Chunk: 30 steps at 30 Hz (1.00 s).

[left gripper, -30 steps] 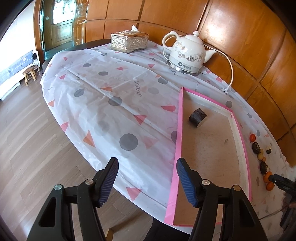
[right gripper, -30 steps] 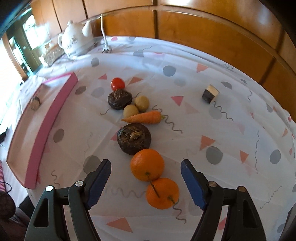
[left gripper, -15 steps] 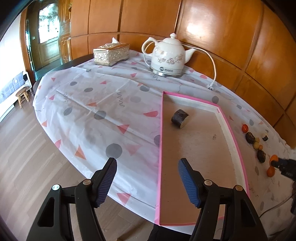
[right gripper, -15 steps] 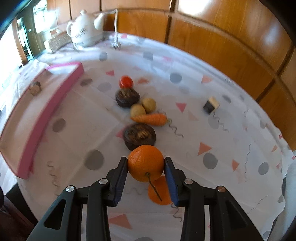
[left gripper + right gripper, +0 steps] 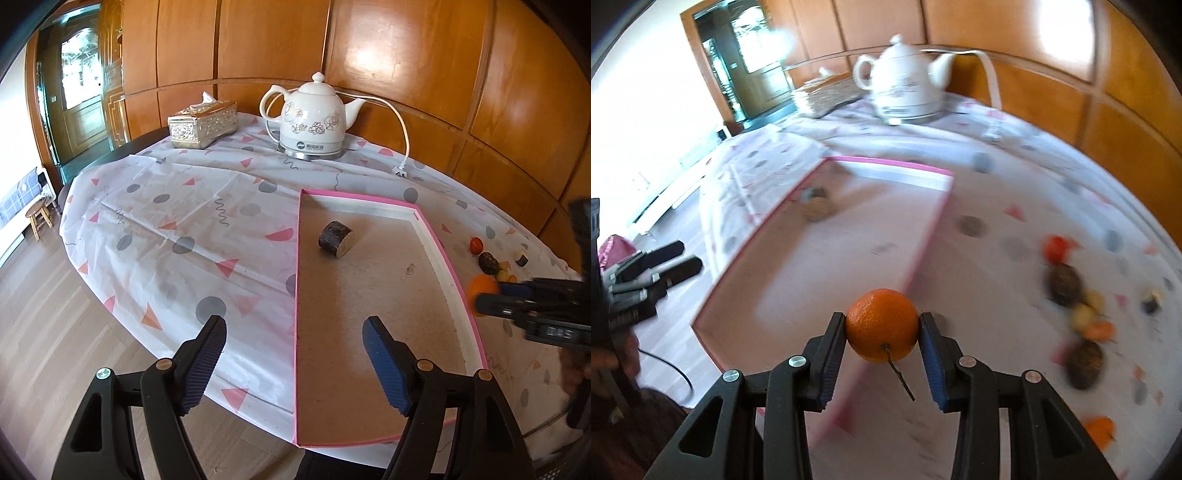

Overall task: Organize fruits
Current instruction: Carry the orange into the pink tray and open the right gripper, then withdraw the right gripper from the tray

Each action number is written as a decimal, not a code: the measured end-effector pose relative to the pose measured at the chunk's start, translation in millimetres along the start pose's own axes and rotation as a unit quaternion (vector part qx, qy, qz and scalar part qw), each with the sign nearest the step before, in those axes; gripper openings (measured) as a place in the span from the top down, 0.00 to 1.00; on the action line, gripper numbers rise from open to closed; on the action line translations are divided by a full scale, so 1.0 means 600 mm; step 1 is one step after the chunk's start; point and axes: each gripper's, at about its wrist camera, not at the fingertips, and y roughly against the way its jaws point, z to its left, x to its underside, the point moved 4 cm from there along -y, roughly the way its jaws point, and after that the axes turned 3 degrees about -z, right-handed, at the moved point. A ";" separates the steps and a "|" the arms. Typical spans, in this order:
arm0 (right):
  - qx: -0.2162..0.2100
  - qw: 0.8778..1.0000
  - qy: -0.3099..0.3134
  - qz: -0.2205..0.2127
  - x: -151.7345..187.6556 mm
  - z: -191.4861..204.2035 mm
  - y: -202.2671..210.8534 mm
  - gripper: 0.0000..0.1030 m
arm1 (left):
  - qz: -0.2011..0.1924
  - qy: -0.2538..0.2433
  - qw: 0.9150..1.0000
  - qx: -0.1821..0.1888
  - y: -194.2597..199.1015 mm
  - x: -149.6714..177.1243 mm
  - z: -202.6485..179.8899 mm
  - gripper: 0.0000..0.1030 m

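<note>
My right gripper [image 5: 882,334] is shut on an orange [image 5: 882,325] with a stem and holds it above the right rim of the pink-edged tray [image 5: 925,240]. The same gripper [image 5: 476,295] with the orange [image 5: 482,286] shows at the right in the left wrist view. My left gripper [image 5: 295,343] is open and empty over the near end of the tray [image 5: 296,295]. A dark round piece [image 5: 335,239] lies in the tray. A second orange [image 5: 1100,430], two dark fruits [image 5: 1084,363], a small tomato [image 5: 1055,248], a carrot [image 5: 1099,329] and pale round ones [image 5: 1084,314] lie on the cloth.
A white kettle [image 5: 313,120] with its cord and a tissue box [image 5: 202,124] stand at the table's far side. The table's near edge drops to a wooden floor [image 5: 55,332]. A small dark-and-pale cube [image 5: 521,257] lies at the far right. Wood panelling backs the table.
My right gripper closed on the orange, lifted it off the cloth and carried it left to the tray's rim. My left gripper swung slightly and stayed open.
</note>
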 end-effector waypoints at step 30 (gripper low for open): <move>0.067 0.998 -0.002 -0.018 0.014 -0.002 0.016 0.41 | -0.004 -0.015 1.000 0.008 0.001 -0.010 -0.026 0.17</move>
